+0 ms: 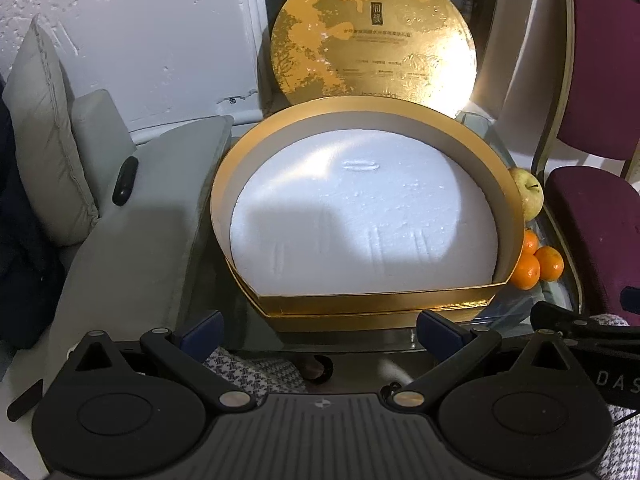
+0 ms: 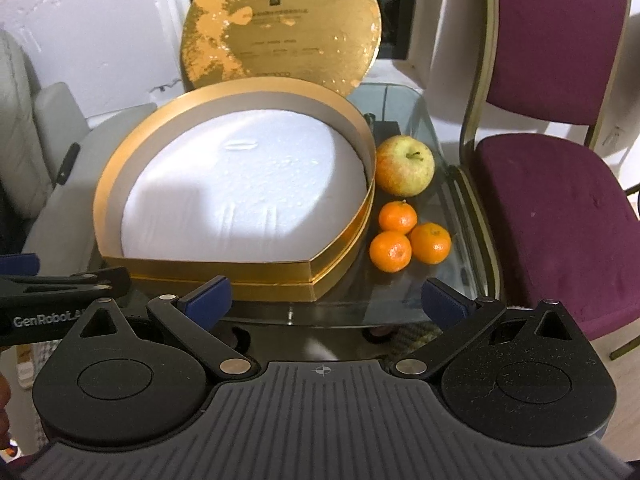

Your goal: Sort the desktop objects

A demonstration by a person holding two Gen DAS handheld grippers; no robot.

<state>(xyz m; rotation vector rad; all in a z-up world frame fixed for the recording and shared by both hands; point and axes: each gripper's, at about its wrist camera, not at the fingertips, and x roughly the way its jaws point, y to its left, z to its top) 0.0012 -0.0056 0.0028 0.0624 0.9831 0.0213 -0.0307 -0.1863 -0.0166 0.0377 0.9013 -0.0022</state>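
Left wrist view. Left gripper [image 1: 320, 330] hangs at the near edge of the glass-topped table [image 1: 224, 280], blue-padded fingers spread wide, nothing between them. Straight ahead sits the large gold cardboard gift box [image 1: 372, 304], open, with a white foam liner [image 1: 360, 216] filling its floor and nothing on it. Its round gold lid [image 1: 374, 36] stands on edge behind, leaning back, likely to keep the box mouth free. The lid carries a dark seal and lines of small print; too fine to read. The fruit is mostly hidden behind the box's right wall. Part of the other gripper's body shows at far right with the letters "DAS".

Right wrist view. Right gripper [image 2: 326, 294] likewise spread, holding nothing, just short of the table edge. All the fruit lies on the glass just right of the box: a yellow-green apple [image 2: 405, 165] blushed red, and three small orange mandarins [image 2: 408, 234] clustered in front of it. A purple upholstered chair [image 2: 560, 184] stands right of the table. The left gripper's body at far left reads "GenRobot.AI".

The fruit outside and the liner bare fits either fruit waiting to go in or fruit taken out.
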